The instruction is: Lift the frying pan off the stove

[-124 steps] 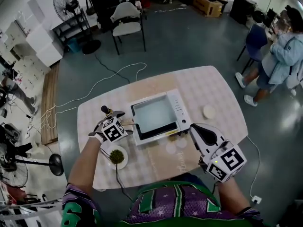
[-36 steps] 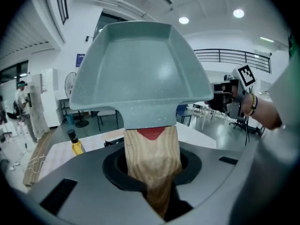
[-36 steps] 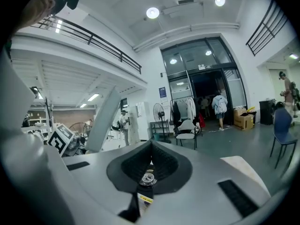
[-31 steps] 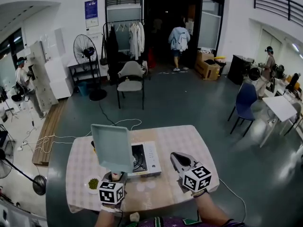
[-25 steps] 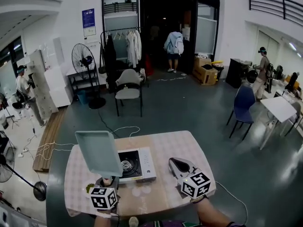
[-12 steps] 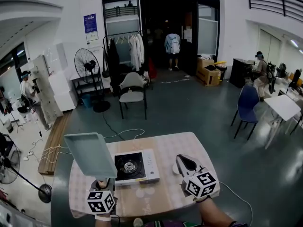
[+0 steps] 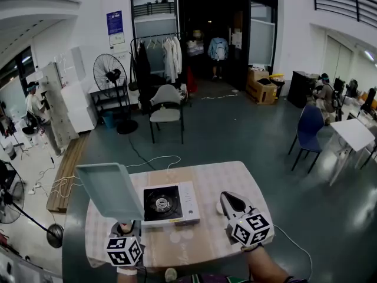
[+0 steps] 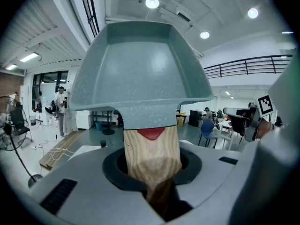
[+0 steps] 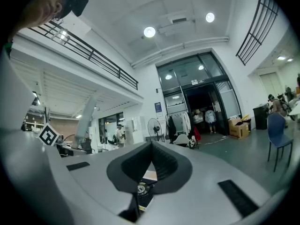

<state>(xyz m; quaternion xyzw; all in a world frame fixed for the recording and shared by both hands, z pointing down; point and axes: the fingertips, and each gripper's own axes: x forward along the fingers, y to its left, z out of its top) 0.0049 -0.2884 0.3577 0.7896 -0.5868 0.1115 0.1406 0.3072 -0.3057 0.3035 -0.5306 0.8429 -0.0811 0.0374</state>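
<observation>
Left gripper view: my left gripper (image 8: 153, 187) is clamped narrow on the wooden handle (image 8: 152, 156) of the frying pan (image 8: 140, 74); the square grey-green pan rises straight ahead of my fingers, hollow side toward me. In the head view the pan is held in the air, clear of the stove (image 7: 171, 204), its right edge beside the stove's left edge, above the left part of the table (image 7: 230, 175); my right gripper (image 7: 228, 200) hovers right of the stove, tips together on nothing; bare table surrounds it, and open floor (image 7: 235, 128) lies beyond the far edge.
</observation>
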